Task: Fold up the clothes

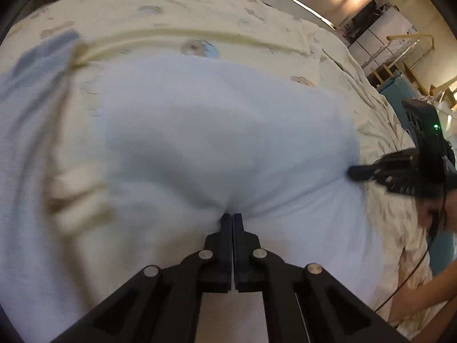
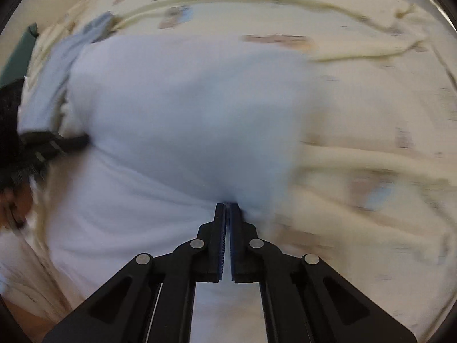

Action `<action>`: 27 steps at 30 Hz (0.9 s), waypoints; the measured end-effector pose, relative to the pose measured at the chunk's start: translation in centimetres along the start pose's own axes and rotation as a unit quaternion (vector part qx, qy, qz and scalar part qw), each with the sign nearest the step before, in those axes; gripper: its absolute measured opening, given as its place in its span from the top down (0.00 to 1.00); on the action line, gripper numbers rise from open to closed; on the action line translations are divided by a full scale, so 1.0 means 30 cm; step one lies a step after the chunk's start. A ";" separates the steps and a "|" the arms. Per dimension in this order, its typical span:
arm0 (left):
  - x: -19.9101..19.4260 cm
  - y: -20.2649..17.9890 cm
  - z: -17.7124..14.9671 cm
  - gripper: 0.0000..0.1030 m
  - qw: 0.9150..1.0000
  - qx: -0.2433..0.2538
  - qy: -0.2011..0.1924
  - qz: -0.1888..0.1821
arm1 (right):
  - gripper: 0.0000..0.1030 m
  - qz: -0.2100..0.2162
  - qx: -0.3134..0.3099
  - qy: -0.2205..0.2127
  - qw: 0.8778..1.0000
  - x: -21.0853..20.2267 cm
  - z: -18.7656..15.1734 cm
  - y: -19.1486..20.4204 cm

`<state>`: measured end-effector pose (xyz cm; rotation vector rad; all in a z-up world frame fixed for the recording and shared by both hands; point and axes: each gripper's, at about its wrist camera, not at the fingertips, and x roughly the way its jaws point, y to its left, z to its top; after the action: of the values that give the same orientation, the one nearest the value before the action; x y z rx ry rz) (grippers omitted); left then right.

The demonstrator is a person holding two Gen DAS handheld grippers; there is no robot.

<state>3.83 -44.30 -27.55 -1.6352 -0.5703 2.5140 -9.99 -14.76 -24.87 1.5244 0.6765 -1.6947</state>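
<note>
A white garment [image 1: 217,131] lies spread over a pale yellow bedsheet [image 1: 171,14]; it also fills the middle of the right wrist view [image 2: 182,108]. My left gripper [image 1: 232,217] is shut on a fold of the white garment at its near edge. My right gripper [image 2: 227,207] is shut on the garment's near right edge, and it shows in the left wrist view [image 1: 354,171] pinching the garment's right side. The left gripper shows at the left of the right wrist view [image 2: 82,141]. Both views are motion-blurred.
A grey-blue cloth [image 1: 48,54] lies at the far left, also seen in the right wrist view [image 2: 65,65]. The bedsheet [image 2: 371,114] is wrinkled with raised folds. A wooden rack [image 1: 405,54] and teal furniture [image 1: 397,97] stand beyond the bed's right edge.
</note>
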 end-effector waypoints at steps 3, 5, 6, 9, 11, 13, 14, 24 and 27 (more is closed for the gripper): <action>-0.067 0.039 0.018 0.96 1.000 0.012 -0.013 0.008 | 0.92 -0.067 -0.020 0.013 0.997 -0.038 -0.011 -0.060; -0.119 0.039 0.055 0.89 0.999 0.012 -0.035 -0.006 | 0.92 -0.053 -0.009 -0.031 0.998 -0.109 0.033 -0.059; -0.138 0.019 0.090 0.87 0.998 0.014 -0.053 -0.031 | 0.92 -0.046 -0.004 -0.053 0.998 -0.146 0.055 -0.059; -0.139 -0.042 0.178 0.84 0.994 0.018 -0.077 -0.071 | 0.91 -0.014 0.017 -0.119 0.993 -0.233 0.133 -0.019; -0.127 -0.059 0.215 0.84 0.992 0.020 -0.077 -0.093 | 0.91 0.054 0.021 -0.115 0.992 -0.222 0.135 0.113; -0.048 -0.097 0.244 0.84 0.996 0.033 -0.051 -0.064 | 0.91 0.082 0.002 -0.074 0.994 -0.146 0.148 0.187; 0.014 -0.107 0.263 0.84 0.998 0.037 -0.035 -0.034 | 0.94 0.065 -0.011 -0.061 0.996 -0.120 0.139 0.183; -0.178 0.152 0.099 0.66 0.990 -0.099 -0.063 -0.082 | 0.89 0.142 0.162 -0.100 0.971 -0.305 -0.138 -0.172; -0.259 0.170 -0.076 0.39 0.980 -0.140 -0.067 -0.126 | 0.69 0.220 0.173 -0.098 0.955 -0.294 -0.293 -0.136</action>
<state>9.80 -50.55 -23.46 -1.3681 -1.1148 2.4531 -7.98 -3.85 -17.90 1.5650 -0.0739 -1.6351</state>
